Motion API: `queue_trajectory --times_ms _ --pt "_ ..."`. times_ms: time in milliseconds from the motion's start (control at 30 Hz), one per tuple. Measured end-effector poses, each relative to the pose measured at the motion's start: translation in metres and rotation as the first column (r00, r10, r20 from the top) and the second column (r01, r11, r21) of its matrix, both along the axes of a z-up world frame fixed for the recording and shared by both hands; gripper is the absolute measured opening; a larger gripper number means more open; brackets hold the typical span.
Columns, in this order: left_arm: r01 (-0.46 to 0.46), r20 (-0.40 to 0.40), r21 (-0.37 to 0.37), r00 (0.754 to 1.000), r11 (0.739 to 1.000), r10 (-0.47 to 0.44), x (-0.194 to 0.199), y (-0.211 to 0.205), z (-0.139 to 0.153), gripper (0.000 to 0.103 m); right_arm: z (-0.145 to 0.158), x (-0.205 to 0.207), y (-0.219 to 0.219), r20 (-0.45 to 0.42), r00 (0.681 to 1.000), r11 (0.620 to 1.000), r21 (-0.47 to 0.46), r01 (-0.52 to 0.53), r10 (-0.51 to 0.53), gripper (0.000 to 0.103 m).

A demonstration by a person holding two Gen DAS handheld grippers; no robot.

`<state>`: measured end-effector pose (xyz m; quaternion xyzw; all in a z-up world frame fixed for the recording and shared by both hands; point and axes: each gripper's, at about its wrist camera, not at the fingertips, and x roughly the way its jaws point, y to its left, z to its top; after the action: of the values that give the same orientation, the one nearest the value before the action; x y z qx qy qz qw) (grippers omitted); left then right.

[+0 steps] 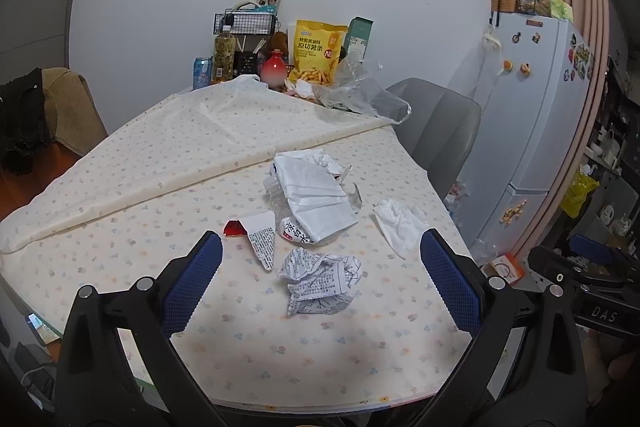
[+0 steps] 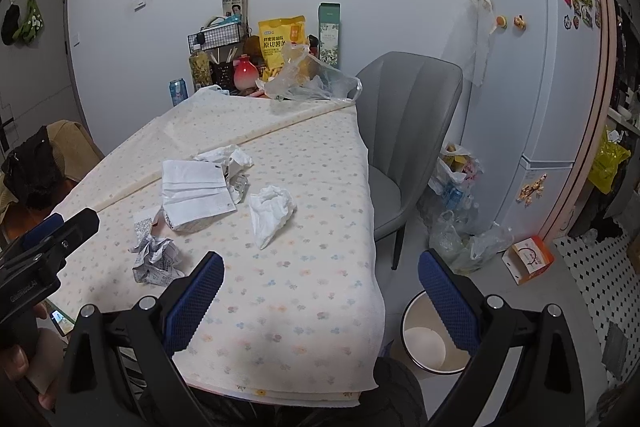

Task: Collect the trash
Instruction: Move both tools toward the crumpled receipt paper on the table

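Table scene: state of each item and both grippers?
Left gripper: open, empty.
Right gripper: open, empty.
Paper ball: crumpled, on the table.
Tissue: crumpled, on the table.
White bag: flattened, lying on other scraps.
Wrapper scrap: torn.
Bin: upright, on the floor, looks empty.
Tablecloth: folded back at the far end.

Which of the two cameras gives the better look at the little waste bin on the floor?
The right wrist view: the waste bin shows its open top beside the table, partly behind a gripper finger. The left wrist view doesn't show it at all.
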<state>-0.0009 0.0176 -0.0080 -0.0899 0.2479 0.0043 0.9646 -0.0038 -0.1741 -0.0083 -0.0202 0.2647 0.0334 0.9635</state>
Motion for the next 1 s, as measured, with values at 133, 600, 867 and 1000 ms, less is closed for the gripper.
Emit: queue_trajectory --times_ms 133,600,867,1000 --pt "-0.002 0.006 0.01 1.0 1.0 0.002 -0.001 0.0 0.001 0.098 -0.002 0.0 -0.004 -0.001 1.0 1.0 0.017 0.009 -0.009 0.095" --pt "-0.007 0.007 0.025 1.0 1.0 0.007 -0.003 -0.007 0.008 0.098 0.006 -0.006 -0.022 0.04 0.999 0.998 0.058 0.004 -0.007 0.095" --pt "-0.003 0.024 0.029 1.0 1.0 0.002 -0.008 -0.011 0.015 0.098 0.009 -0.009 -0.027 0.051 0.999 0.997 0.072 0.004 -0.008 0.095" --pt "-0.003 0.037 0.035 0.999 0.999 0.002 -0.011 -0.013 0.019 0.098 0.01 -0.01 -0.031 0.052 0.999 0.997 0.079 0.007 -0.011 0.095"
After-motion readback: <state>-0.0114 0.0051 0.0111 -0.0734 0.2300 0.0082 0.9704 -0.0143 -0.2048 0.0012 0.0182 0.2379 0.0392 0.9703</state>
